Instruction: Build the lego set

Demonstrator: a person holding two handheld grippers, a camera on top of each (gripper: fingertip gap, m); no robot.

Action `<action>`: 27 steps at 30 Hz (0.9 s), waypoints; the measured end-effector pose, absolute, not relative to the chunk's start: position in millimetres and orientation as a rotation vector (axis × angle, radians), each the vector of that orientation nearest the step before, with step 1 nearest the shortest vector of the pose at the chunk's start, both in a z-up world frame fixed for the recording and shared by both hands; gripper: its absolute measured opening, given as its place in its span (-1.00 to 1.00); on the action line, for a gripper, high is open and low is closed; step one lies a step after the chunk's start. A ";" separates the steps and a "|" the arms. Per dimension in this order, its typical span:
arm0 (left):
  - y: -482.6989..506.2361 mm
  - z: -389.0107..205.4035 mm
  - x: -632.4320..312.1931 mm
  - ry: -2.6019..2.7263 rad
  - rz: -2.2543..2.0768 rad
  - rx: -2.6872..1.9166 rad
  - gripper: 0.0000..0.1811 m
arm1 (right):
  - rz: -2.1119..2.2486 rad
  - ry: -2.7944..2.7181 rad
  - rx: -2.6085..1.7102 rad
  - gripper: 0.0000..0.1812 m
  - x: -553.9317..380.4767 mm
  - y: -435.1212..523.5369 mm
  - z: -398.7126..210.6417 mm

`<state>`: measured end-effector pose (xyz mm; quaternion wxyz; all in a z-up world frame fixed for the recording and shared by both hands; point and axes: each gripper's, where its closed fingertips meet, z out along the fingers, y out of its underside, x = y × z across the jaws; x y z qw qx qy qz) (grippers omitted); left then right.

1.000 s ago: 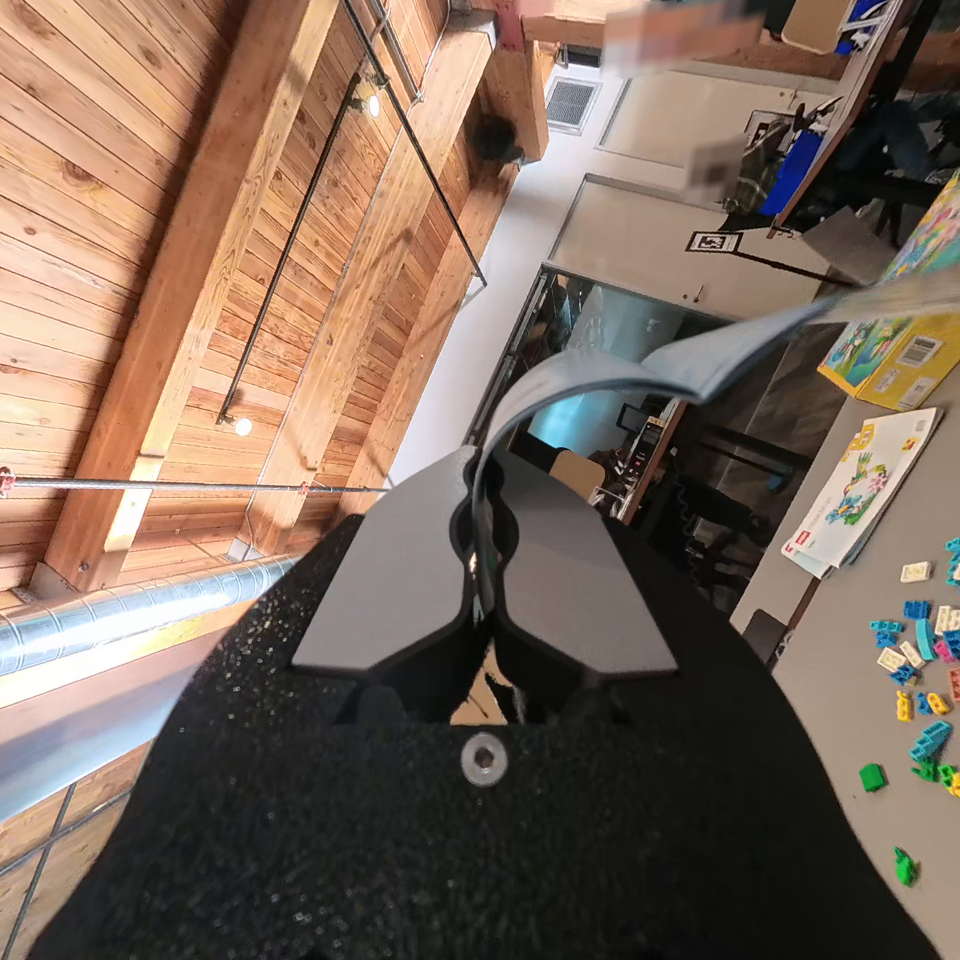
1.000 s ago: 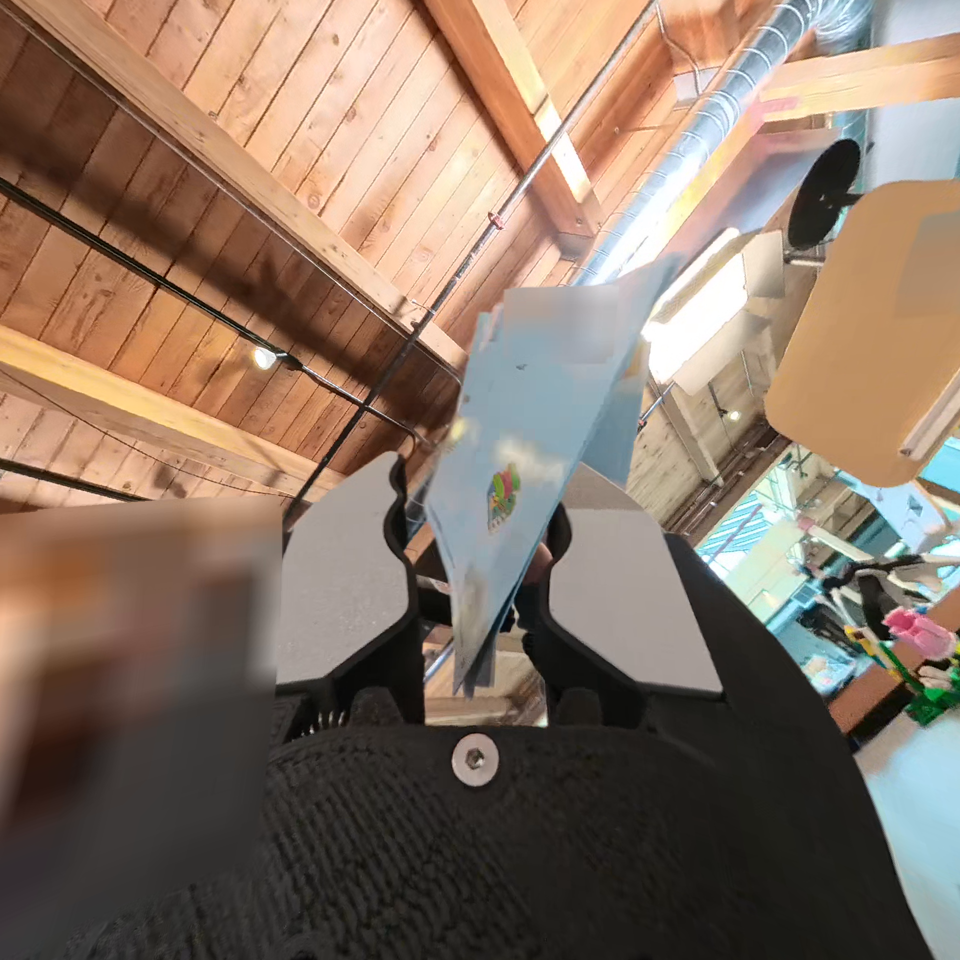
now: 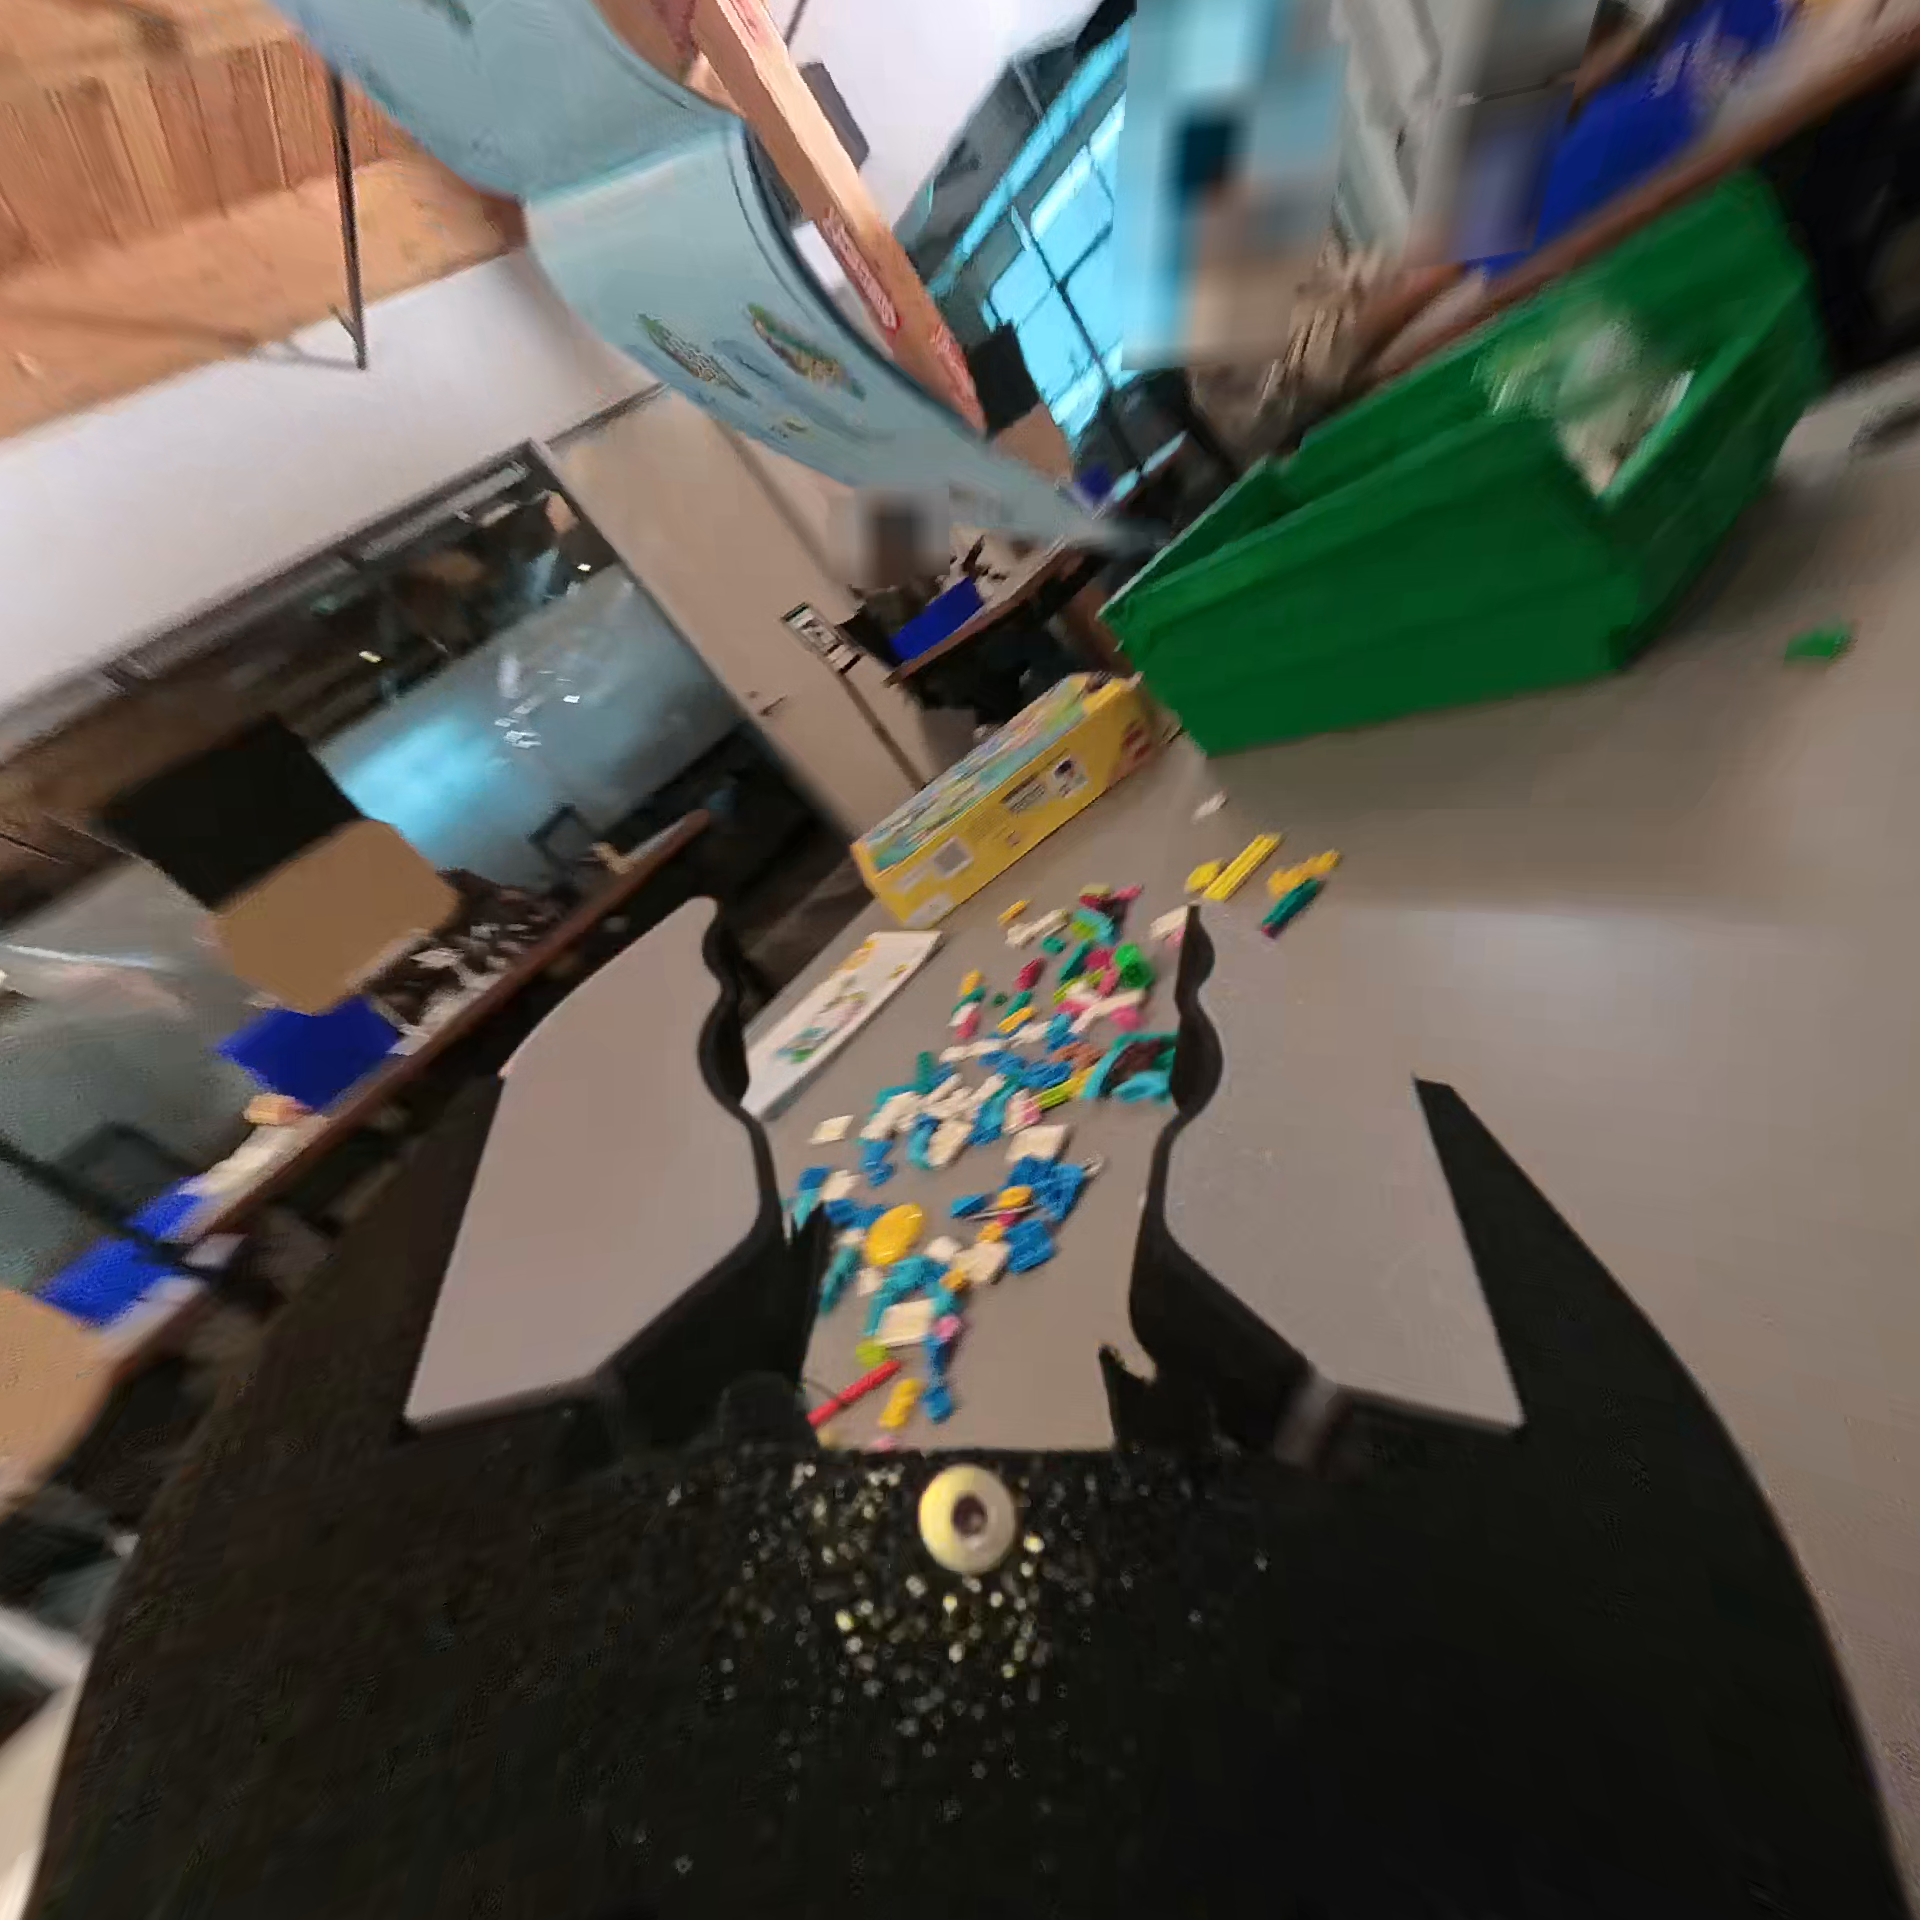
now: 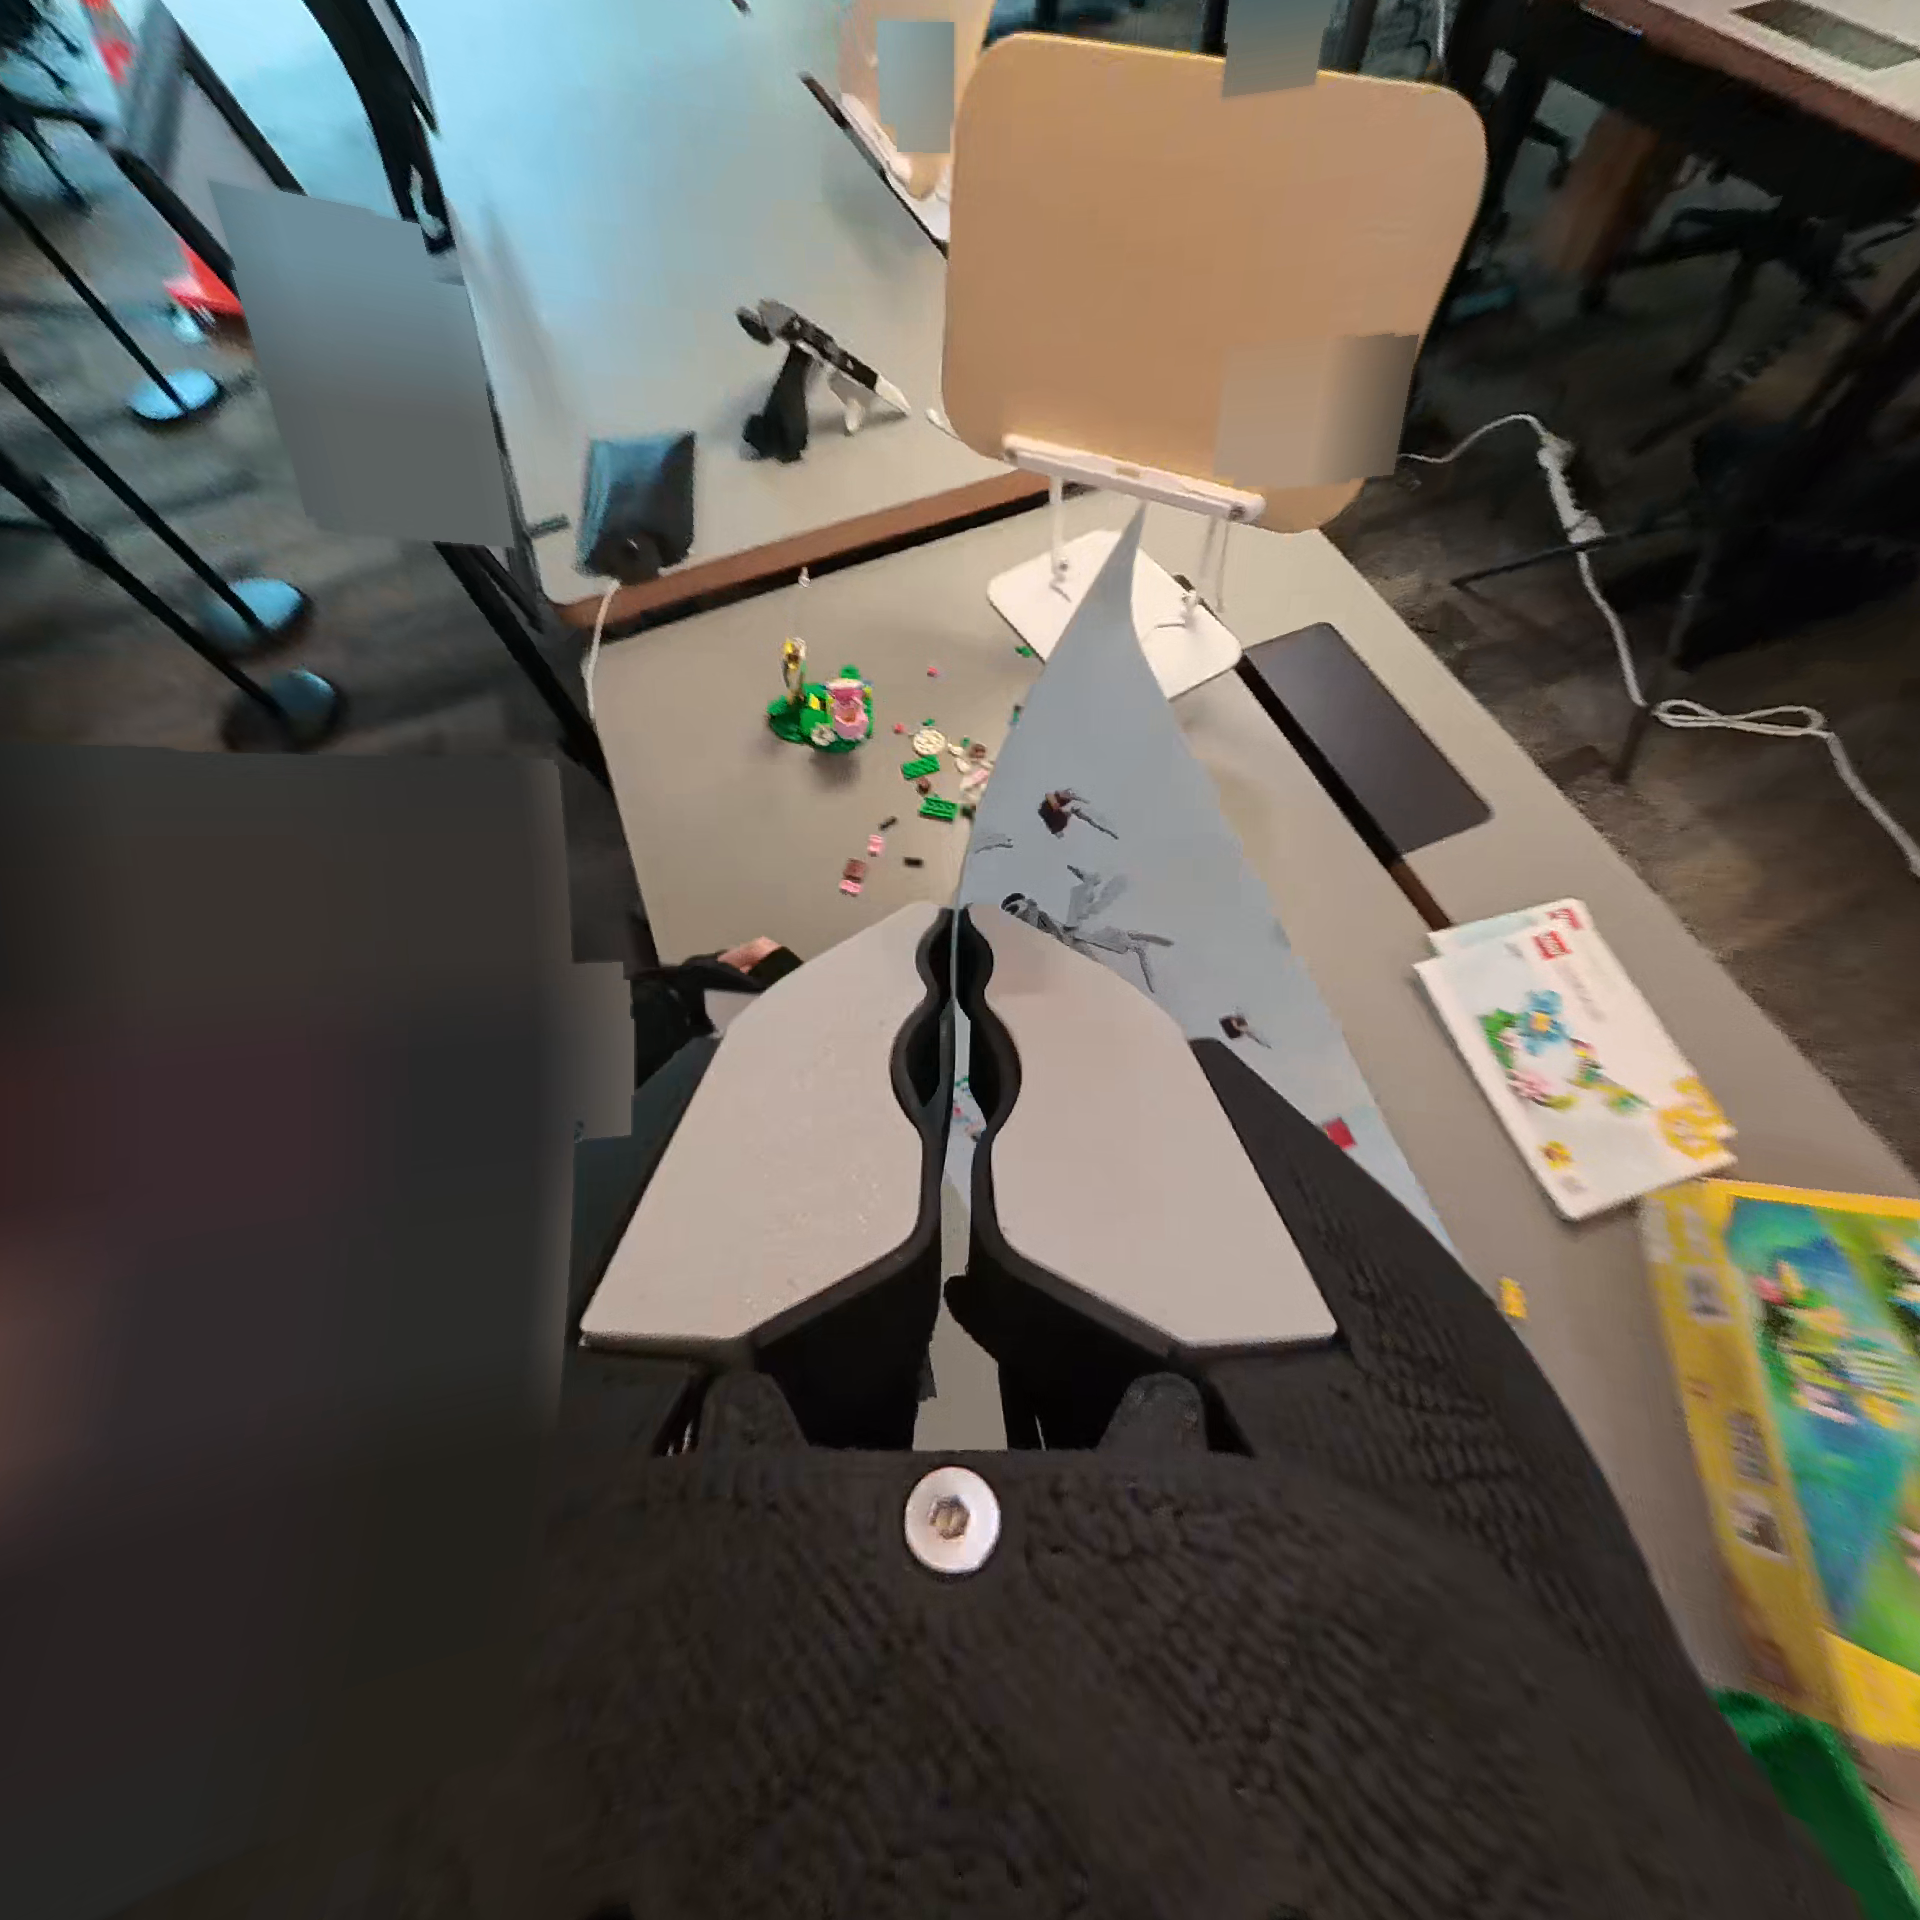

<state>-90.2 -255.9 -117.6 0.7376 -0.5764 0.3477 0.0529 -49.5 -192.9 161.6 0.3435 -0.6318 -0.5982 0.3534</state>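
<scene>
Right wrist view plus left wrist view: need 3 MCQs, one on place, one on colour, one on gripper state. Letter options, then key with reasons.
1. Where does the small green flower model stand?
A. on the grey table, beyond the gripper
B. on the yellow set box
C. in the green plastic bin

2. What colour is the sheet of the instruction booklet in the right gripper?
A. red
B. pale blue
C. black

3. How do the grippers stand?
A. both open
B. both shut
C. left gripper open, right shut on the sheet

Key: 1 A, the model sits on bare tabletop among loose bricks. 2 B, the page rising from the fingers is pale blue. 3 C, the left fingers stand wide apart and empty; the right ones pinch the page.
</scene>
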 end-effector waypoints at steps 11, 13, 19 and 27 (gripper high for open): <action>-265.5 -83.9 -139.7 0.109 -1.530 -0.941 0.58 | 0.734 -1.683 -1.604 -1.00 -69.5 -242.5 210.0; -280.1 -75.1 -136.4 0.163 -1.594 -0.825 0.49 | 0.683 -1.717 -1.574 -1.00 -79.3 -254.1 215.9; -306.6 -56.7 -133.5 0.268 -1.497 -0.681 0.12 | 0.580 -1.774 -1.546 -1.00 -102.7 -274.2 220.1; -305.8 -66.9 -159.5 0.215 -1.437 -0.703 -0.32 | 0.550 -1.661 -1.604 -1.00 -113.4 -243.2 222.7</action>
